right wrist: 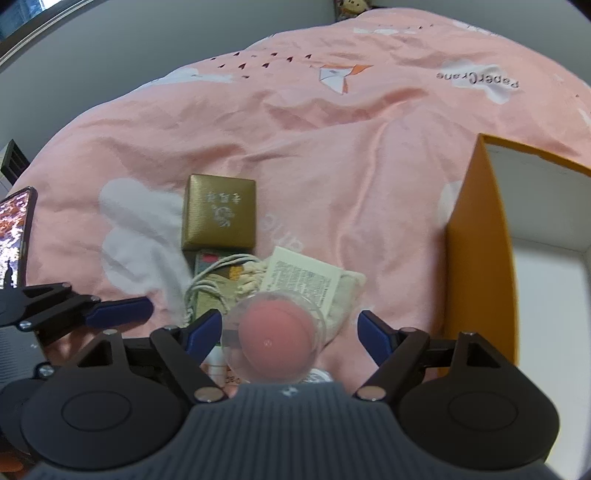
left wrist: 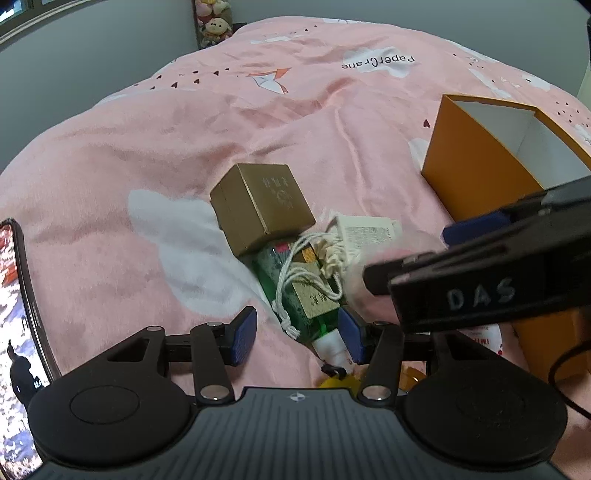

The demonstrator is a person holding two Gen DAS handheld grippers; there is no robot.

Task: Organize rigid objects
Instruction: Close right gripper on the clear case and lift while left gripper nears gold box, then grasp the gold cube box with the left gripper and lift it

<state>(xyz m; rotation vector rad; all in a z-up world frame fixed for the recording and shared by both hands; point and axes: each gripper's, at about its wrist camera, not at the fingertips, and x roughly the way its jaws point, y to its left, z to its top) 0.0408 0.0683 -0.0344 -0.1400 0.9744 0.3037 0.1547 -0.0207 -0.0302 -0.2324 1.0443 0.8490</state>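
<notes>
On the pink blanket [left wrist: 147, 147] lies a heap: a gold box [left wrist: 264, 206] [right wrist: 219, 212], a green bottle [left wrist: 295, 291] with a white cap, and a cream drawstring pouch [left wrist: 365, 229] [right wrist: 303, 277] with a printed label. My left gripper [left wrist: 297, 338] is open astride the bottle's cap end; its left pad stands clear of the bottle. My right gripper [right wrist: 288, 328] is open around a clear round case holding a pink ball [right wrist: 277, 336], with a gap at the right pad. In the left wrist view the right gripper [left wrist: 406, 254] reaches in from the right.
An open orange box [left wrist: 476, 166] [right wrist: 480, 240] with a white inside stands at the right. A phone [left wrist: 18, 295] [right wrist: 14, 236] with a lit screen lies at the left edge. Plush toys [left wrist: 214, 26] sit beyond the bed. A yellow thing [left wrist: 340, 382] shows under the left gripper.
</notes>
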